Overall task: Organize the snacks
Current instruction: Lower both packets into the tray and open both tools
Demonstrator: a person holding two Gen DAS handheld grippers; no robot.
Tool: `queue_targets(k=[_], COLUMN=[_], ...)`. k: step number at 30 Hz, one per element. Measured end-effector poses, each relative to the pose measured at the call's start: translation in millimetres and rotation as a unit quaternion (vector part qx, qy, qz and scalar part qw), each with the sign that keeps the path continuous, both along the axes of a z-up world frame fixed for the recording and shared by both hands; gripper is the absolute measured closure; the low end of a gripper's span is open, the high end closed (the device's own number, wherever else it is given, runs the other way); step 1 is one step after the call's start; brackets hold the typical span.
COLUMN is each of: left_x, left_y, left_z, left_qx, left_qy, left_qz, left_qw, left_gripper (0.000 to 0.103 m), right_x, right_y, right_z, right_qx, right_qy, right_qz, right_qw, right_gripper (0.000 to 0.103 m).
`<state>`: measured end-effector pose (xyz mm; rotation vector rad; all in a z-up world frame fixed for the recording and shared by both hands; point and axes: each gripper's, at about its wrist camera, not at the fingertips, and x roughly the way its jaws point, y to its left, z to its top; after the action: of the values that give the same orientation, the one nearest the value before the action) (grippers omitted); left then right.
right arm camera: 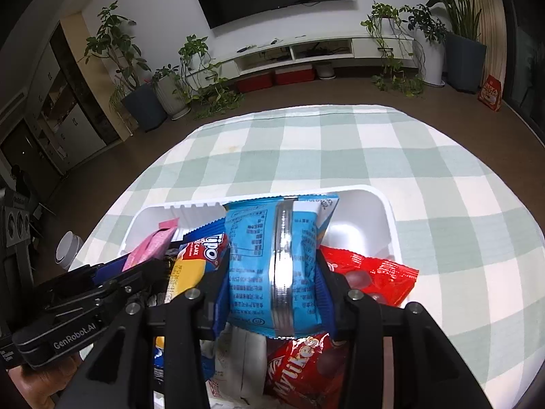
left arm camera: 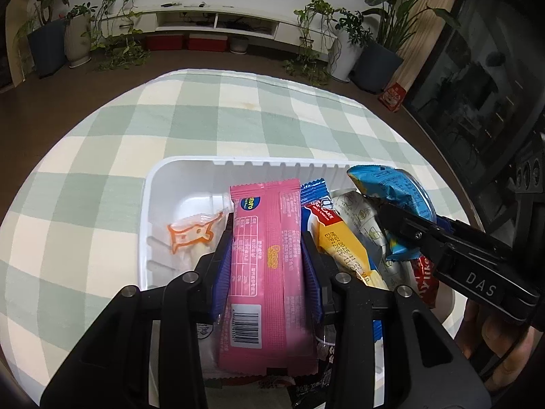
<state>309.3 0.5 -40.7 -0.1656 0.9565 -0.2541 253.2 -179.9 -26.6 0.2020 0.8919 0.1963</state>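
A white tray (left arm camera: 177, 167) on the checked tablecloth holds several snack packets. My left gripper (left arm camera: 267, 238) is shut on a pink packet (left arm camera: 269, 266) and holds it over the tray's middle. My right gripper (right arm camera: 276, 262) is shut on a light blue packet (right arm camera: 252, 266) above the tray's right part; it also shows in the left wrist view (left arm camera: 388, 211). In the tray lie a Tipo cake packet (right arm camera: 201, 255), a red Mylikes bag (right arm camera: 368, 276), a white packet (left arm camera: 361, 218) and a clear packet with an orange cat outline (left arm camera: 190, 235).
The white tray's far wall (right arm camera: 361, 194) has bare floor inside at its far right. The green and white checked tablecloth (right arm camera: 340, 150) stretches beyond the tray. A white cup (right arm camera: 68, 248) stands at the table's left edge.
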Motion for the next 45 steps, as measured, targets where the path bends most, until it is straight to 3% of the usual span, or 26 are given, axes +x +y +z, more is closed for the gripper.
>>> queue_targets(k=[12, 25, 33, 45], left_x=[9, 3, -9, -59], left_y=[0, -7, -7, 17], left_z=[-14, -11, 15, 57], left_qx=[-0.001, 0.022, 0.022, 0.01], left_qy=[0.025, 0.008, -0.031, -0.057], left_qz=[0.007, 0.015, 0.023, 0.027], left_qw=[0.9997, 0.9996, 0.999, 0.9979], left_gripper=[0.067, 0.064, 0.033, 0.005], right_x=[0, 0, -12, -25], right_y=[5, 0, 5, -14], right_z=[-5, -12, 3, 25], right_qx=[-0.008, 0.008, -0.014, 0.027], right_qy=[0.008, 0.007, -0.025, -0.04], right_qz=[0.004, 0.006, 0.014, 0.004], right_qw=[1.0, 1.0, 0.999, 0.999], right_gripper=[0.06, 0.058, 0.043, 0.028])
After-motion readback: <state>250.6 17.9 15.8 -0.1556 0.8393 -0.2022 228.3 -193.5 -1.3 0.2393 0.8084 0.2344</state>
